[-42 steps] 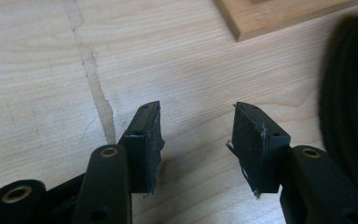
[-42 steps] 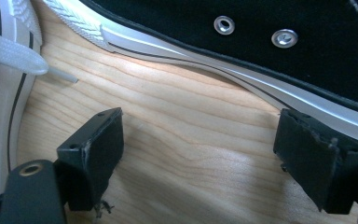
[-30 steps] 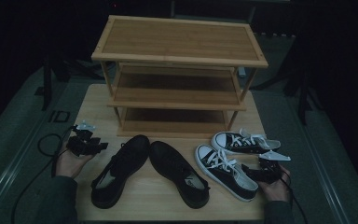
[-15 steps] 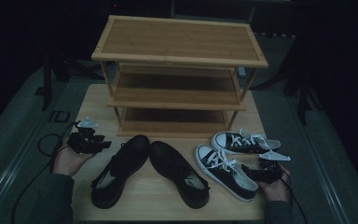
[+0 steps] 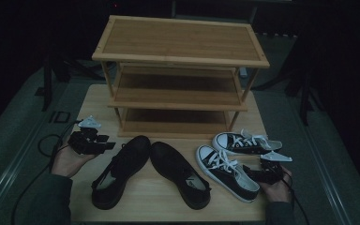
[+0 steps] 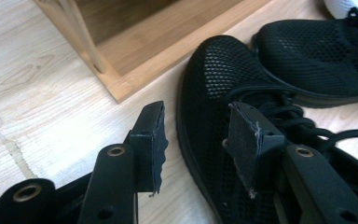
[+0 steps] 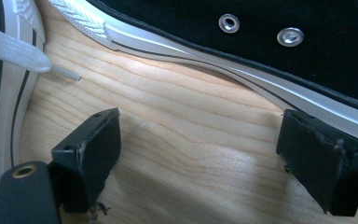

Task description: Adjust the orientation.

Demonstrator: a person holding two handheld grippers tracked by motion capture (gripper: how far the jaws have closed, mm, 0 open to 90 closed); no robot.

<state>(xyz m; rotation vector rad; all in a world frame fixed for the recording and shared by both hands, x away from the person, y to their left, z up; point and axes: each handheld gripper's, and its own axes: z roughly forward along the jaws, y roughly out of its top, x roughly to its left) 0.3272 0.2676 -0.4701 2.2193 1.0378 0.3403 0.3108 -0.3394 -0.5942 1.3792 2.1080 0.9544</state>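
Note:
Two black mesh shoes lie side by side at the table's front, one (image 5: 119, 171) on the left, the other (image 5: 178, 173) beside it. Right of them are two black-and-white canvas sneakers, a near one (image 5: 225, 171) and a far one (image 5: 243, 142). My left gripper (image 5: 109, 142) hovers just left of the left black shoe's toe (image 6: 209, 84), jaws open with nothing gripped (image 6: 198, 128). My right gripper (image 5: 252, 171) rests by the near sneaker's side (image 7: 261, 42), open over bare wood (image 7: 198, 144).
A three-tier bamboo shoe rack (image 5: 180, 44) stands at the back of the light wooden table (image 5: 98, 101); its bottom corner (image 6: 121, 88) is close to the left gripper. A black cable (image 5: 42, 145) trails off the table's left side. Dark floor surrounds the table.
The left hand has lifted its gripper a little and edged it toward the black shoe. The right hand and all the shoes have stayed put.

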